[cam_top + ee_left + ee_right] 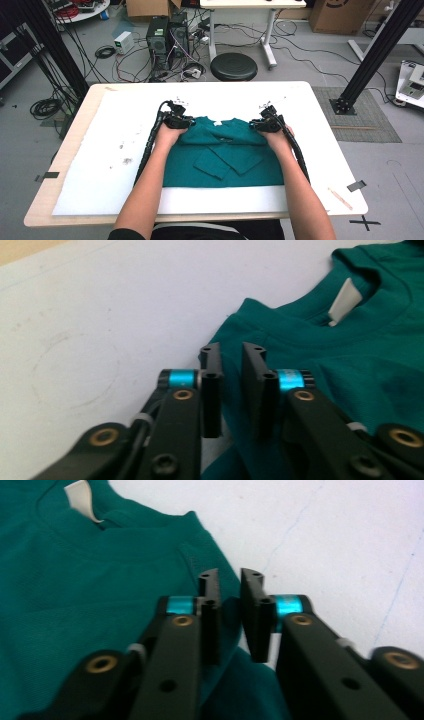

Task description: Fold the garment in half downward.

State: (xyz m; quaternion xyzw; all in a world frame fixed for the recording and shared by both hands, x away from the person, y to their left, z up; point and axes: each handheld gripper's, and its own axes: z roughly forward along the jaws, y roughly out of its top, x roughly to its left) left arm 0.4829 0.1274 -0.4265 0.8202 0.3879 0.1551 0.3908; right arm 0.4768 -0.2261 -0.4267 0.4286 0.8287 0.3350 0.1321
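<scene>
Now: teal cotton long-sleeved shirt [222, 155] lies flat on white padded sheet [115, 150] mid-table, sleeves folded across front, collar away from person. Left gripper [186, 121] pinches shirt's left shoulder edge, cloth between narrowed jaws. Right gripper [256, 124] likewise clamped on right shoulder edge. White neck label [344, 301] near collar.

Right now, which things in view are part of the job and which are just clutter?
In the job: teal shirt, left gripper and right gripper, each shut on a shoulder of it, white mat.
Lying about: black stool, computer tower, cardboard box.
</scene>
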